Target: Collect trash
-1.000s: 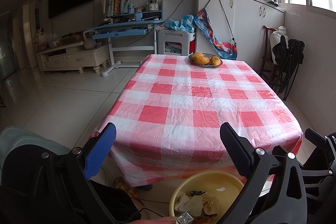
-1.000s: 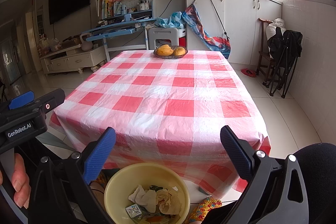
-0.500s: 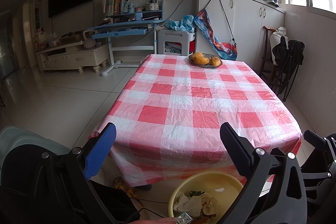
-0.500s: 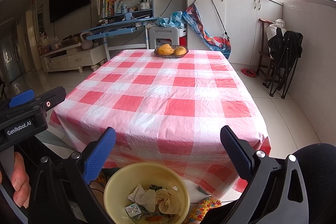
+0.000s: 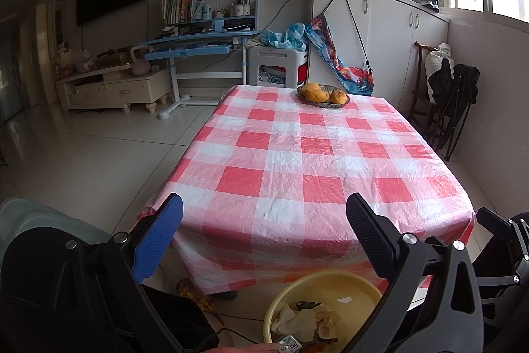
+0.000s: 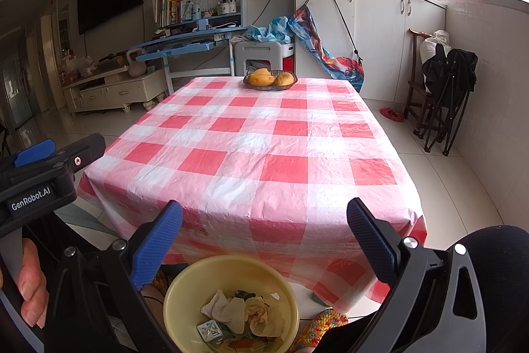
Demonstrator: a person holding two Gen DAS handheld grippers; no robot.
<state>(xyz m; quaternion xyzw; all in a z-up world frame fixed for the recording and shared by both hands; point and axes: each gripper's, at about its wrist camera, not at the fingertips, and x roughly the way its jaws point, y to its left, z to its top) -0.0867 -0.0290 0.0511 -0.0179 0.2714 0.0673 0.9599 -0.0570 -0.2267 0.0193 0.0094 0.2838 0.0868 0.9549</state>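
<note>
A yellow plastic basin [image 6: 185,286] sits low in front of the table and holds crumpled tissues [image 6: 231,311], a small wrapper and other scraps. The same yellow basin [image 5: 350,286] shows at the bottom of the left wrist view with crumpled tissues [image 5: 307,320] inside. My left gripper [image 5: 264,214] is open above the near table edge, nothing between its fingers. My right gripper [image 6: 264,217] is open too, just above the basin. The red and white checked tablecloth [image 6: 264,138] bears no loose trash that I can see.
A dark basket of mangoes [image 6: 270,78] stands at the table's far end. Folded black chairs [image 6: 446,95] lean by the right wall. A blue desk [image 5: 201,42], a white stool [image 5: 276,65] and a TV cabinet [image 5: 112,85] stand beyond. A hand [image 6: 29,283] holds the left gripper's body.
Nothing of note has moved; both grippers stay open and hold almost still, with only a slight drift of the views.
</note>
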